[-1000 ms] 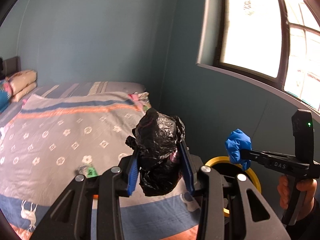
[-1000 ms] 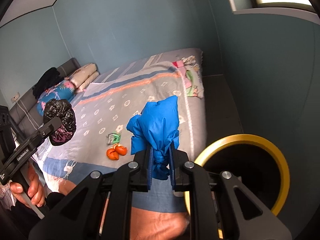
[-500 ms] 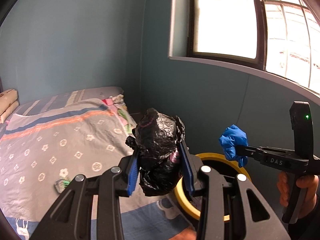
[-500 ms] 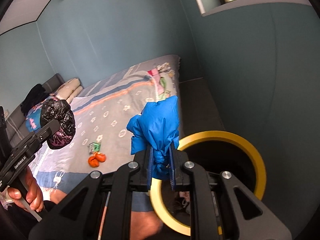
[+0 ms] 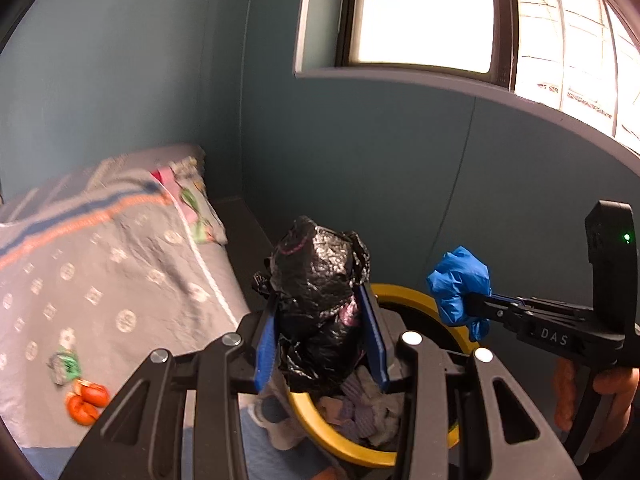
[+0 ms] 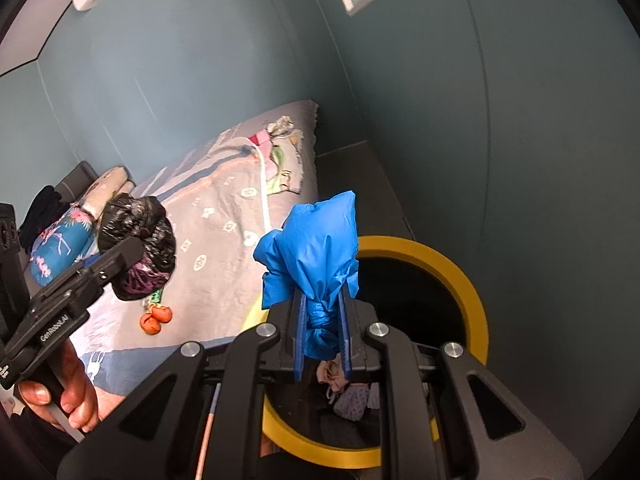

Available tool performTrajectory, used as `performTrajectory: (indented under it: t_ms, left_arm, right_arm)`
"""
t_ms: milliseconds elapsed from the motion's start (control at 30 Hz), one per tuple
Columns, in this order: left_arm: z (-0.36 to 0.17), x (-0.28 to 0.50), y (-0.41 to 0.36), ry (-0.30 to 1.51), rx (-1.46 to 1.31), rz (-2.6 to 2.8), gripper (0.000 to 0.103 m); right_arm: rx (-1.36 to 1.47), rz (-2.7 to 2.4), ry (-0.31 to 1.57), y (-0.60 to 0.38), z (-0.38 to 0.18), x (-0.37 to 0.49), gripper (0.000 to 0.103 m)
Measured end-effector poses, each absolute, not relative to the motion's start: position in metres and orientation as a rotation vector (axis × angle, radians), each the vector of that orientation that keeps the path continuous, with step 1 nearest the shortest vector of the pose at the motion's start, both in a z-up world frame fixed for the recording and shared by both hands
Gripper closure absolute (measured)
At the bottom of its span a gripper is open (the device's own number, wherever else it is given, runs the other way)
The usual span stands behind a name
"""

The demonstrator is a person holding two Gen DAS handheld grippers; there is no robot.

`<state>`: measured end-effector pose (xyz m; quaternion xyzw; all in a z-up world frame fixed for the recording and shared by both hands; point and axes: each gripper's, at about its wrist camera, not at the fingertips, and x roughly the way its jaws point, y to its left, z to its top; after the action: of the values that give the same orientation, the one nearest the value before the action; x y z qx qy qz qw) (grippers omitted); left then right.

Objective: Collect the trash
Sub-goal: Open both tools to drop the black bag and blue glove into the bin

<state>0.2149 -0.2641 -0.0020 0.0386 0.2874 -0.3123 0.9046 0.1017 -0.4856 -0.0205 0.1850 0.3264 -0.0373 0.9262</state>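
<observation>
The left gripper point(image 5: 322, 336) clamps a crumpled black bag point(image 5: 318, 284) between its blue pads and holds it over the near rim of the yellow-rimmed bin point(image 6: 464, 292), which stands on the dark floor between the bed point(image 5: 120, 280) and the teal wall. The right gripper point(image 6: 322, 332) is pinched tight on the knotted neck of a blue bag point(image 6: 316, 248), which stands up above the bin's mouth, where crumpled paper and cloth already lie inside. On the bed near its front edge lie two orange scraps point(image 6: 155, 319) and a green wrapper point(image 5: 64, 366).
</observation>
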Motion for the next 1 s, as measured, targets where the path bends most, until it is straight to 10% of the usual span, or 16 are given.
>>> performTrajectory:
  t_ms: [667, 1000]
  left_arm:
    - [-0.084, 0.264, -0.322, 0.858, 0.051, -0.717, 0.067]
    - [-0.085, 0.268, -0.315, 0.862, 0.017, -0.705, 0.041]
  right_arm:
    - [0.486, -0.107, 0.776, -0.507, -0.082, 0.139, 0.089]
    - [0.501, -0.134, 0.776, -0.511, -0.089, 0.137, 0.077]
